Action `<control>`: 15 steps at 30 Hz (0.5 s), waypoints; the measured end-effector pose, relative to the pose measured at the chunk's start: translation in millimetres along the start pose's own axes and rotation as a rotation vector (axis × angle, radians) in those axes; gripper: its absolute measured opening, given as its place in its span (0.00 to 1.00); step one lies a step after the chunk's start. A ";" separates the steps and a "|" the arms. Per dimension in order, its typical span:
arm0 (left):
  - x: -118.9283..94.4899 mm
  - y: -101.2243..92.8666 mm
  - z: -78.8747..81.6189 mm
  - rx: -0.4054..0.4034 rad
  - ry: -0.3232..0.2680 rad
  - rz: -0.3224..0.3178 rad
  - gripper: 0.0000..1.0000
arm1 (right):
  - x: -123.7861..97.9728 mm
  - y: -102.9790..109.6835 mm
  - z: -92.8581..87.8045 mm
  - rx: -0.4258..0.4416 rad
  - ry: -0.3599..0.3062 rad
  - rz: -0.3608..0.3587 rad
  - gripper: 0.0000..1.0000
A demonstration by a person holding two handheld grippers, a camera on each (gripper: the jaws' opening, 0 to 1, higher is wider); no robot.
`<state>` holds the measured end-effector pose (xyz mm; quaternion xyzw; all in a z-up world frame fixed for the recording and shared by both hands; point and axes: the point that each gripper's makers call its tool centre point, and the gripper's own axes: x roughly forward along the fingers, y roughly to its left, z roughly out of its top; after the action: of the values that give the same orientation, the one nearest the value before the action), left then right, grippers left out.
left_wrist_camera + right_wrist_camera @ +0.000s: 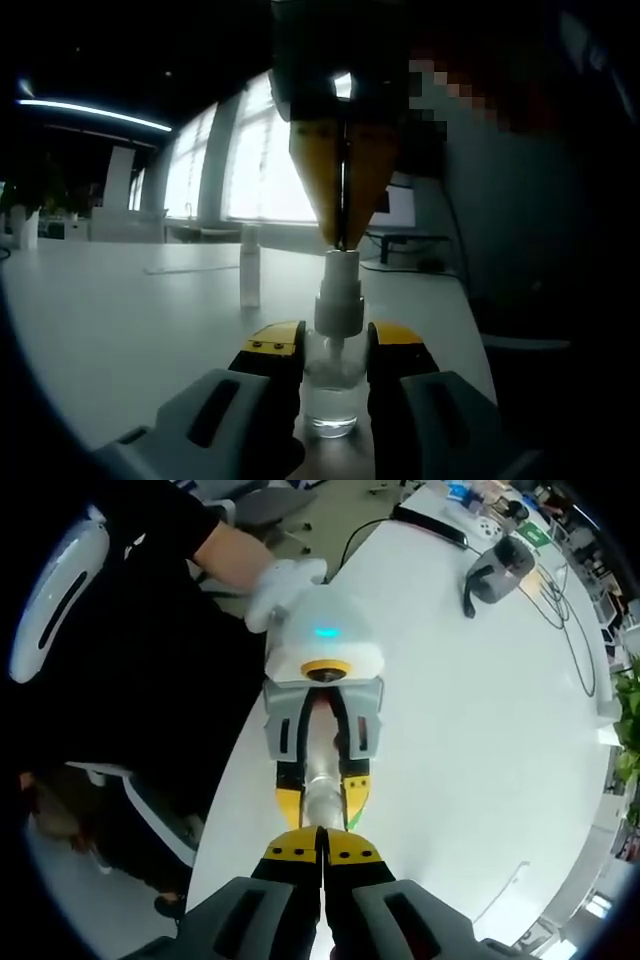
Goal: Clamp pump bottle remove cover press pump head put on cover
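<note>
A clear pump bottle [332, 398] stands on the white table [120, 320], and my left gripper [335, 345] is shut on its body. Its white pump head [339, 298] rises above the jaws. From above, my right gripper [342, 243] comes down shut, its yellow tips resting on top of the pump head. The clear cover [250, 265] stands upright on the table, behind and to the left. In the right gripper view, my right gripper [322, 855] points straight down at the bottle [320, 775], which sits between the left gripper's [323, 798] yellow fingers. A gloved hand [285, 580] holds that gripper.
A dark headset-like device [497, 572] with a cable [560, 610] lies on the far part of the table [450, 760]. The person in black [130, 660] stands at the table's edge beside a chair [150, 810]. Bright windows [260, 160] and a monitor [400, 208] lie beyond.
</note>
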<state>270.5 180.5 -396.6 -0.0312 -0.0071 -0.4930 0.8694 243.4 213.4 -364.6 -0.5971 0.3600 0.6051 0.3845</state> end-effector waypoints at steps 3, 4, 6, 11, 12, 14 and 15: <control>-0.1 0.0 0.2 0.001 0.000 0.000 0.16 | -0.2 -0.2 0.3 -0.007 0.015 0.001 0.00; -0.2 -0.3 0.2 0.000 0.000 0.000 0.16 | -0.2 -0.1 0.3 -0.012 0.020 0.002 0.00; -0.1 -0.8 0.2 0.000 0.000 0.000 0.16 | 1.0 0.1 0.4 -0.017 0.029 0.004 0.00; 0.2 0.0 -0.2 0.000 0.000 0.000 0.16 | 4.2 0.6 -0.1 -0.029 0.053 0.012 0.00; 0.2 0.0 -0.2 0.000 0.000 0.000 0.16 | 4.8 0.7 -0.1 -0.034 0.057 0.012 0.00; 0.3 -0.5 -0.2 0.001 0.000 0.000 0.16 | 4.7 0.8 -0.4 -0.039 0.063 0.012 0.00; 0.4 -0.5 -0.2 0.001 0.000 0.001 0.16 | 4.5 0.6 -0.6 -0.040 0.064 0.011 0.00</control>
<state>270.3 179.9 -396.7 -0.0309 -0.0073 -0.4927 0.8696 243.2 212.7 -369.1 -0.6217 0.3634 0.5947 0.3575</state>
